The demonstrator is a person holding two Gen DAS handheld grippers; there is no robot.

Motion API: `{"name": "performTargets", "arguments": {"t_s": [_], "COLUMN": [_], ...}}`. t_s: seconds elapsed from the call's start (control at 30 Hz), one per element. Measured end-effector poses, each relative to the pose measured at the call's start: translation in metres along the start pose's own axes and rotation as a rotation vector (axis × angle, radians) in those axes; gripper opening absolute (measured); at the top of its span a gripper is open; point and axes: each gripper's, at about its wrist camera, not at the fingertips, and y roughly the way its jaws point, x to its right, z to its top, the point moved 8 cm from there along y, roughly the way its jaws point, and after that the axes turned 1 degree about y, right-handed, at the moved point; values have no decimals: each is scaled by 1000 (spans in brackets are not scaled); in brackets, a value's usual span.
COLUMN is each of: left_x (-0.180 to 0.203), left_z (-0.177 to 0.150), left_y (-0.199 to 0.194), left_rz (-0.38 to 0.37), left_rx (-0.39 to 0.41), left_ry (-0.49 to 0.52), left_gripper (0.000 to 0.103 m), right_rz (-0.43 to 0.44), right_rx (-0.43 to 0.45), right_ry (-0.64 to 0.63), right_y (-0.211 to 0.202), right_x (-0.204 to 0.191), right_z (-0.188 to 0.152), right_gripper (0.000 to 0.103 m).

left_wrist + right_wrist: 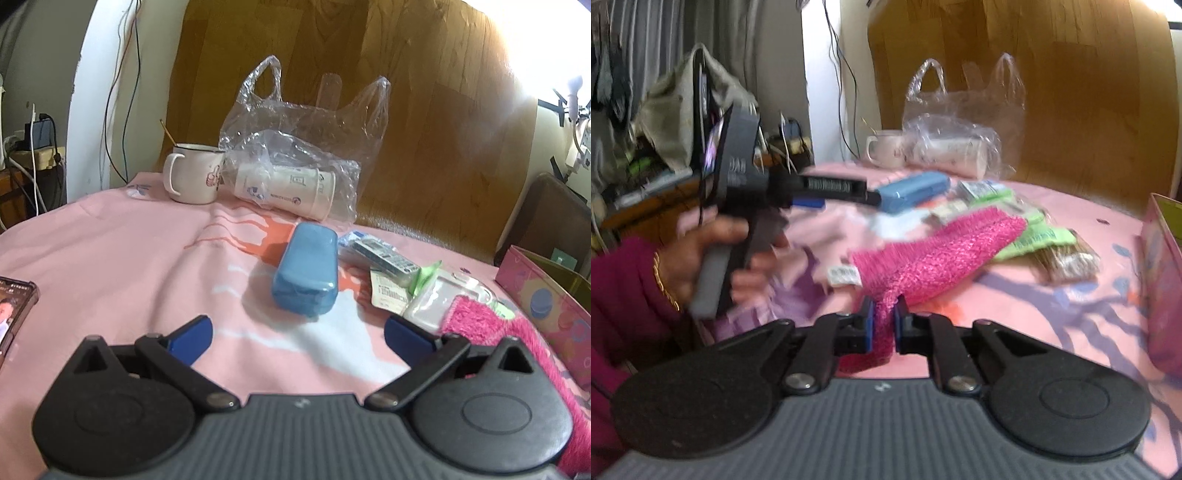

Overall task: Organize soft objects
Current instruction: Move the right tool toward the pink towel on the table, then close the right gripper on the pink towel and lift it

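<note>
1. We hold our left gripper [297,334] low over the pink printed bedsheet [110,258], jaws spread wide, nothing between the blue pads.
2. Our right gripper [883,325] is clamped on the near edge of the fuzzy hot-pink knitted cloth [934,254].
3. That cloth lies on the sheet, near right in the left wrist view, partly covering green-labelled packets [1038,236].
4. A blue rectangular plastic case [306,273] lies just ahead of the left gripper.
5. Far centre: a white enamel mug [194,173] beside a crinkled clear plastic bag [306,140] holding a white tumbler.
6. A pink cardboard box [546,299] stands at the right.
7. A smartphone [13,314] lies at the left.
</note>
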Motion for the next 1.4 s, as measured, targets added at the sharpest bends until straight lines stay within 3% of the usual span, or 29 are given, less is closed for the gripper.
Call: {"name": "performTargets", "arguments": {"t_s": [0.07,0.2,0.4,0.5,0.63,0.77,0.8,0.83,0.87,0.9,1.0,1.13,1.17,1.27,1.33,1.4], "left_x": [-1,-3,-2,1,2,1,1,1,2,4,8,45,60,96,109,122], "left_z": [-1,-5,-6,-5,-3,-3,-3,-3,-3,-3,-5,-15,-19,-34,-47,-54], "left_y": [2,7,6,3,-1,-1,-1,-1,-2,-1,1,-7,-11,-12,-7,-13], "left_rz": [-5,-1,-7,-3,-21,-46,-49,-60,-76,-90,-138,-307,-347,-395,-421,-423], "left_rx": [-17,-49,-45,-27,-6,-12,-13,-14,-17,-20,-61,-140,-159,-232,-293,-269], "left_ry": [0,-27,-30,-12,-5,-15,-17,-17,-17,-18,-27,2,33,131,141,185], "left_gripper": [103,103,103,103,103,101,100,99,99,99,93,90,91,94,93,87], "right_rz": [-61,-112,-119,-116,-102,-113,-113,-105,-98,-92,-94,-111,-115,-133,-130,-129], "right_rx": [-24,-10,13,13,-7,-78,-64,-60,-60,-61,-55,-30,-27,-21,-28,-33], "right_ry": [-11,46,34,24,13,23,10,1,4,15,43,70,76,106,108,98], "right_y": [5,6,2,7,24,49,48,46,42,38,24,5,2,-4,0,7], "right_x": [3,16,19,19,15,14,11,8,7,7,9,12,13,18,19,15], "right_z": [-7,-7,-6,-5,1,-6,-6,-6,-5,-6,-12,-18,-19,-17,-20,-24], "right_gripper": [23,52,55,67,74,68,51,41,20,17,16,18,24,78,76,37]}}
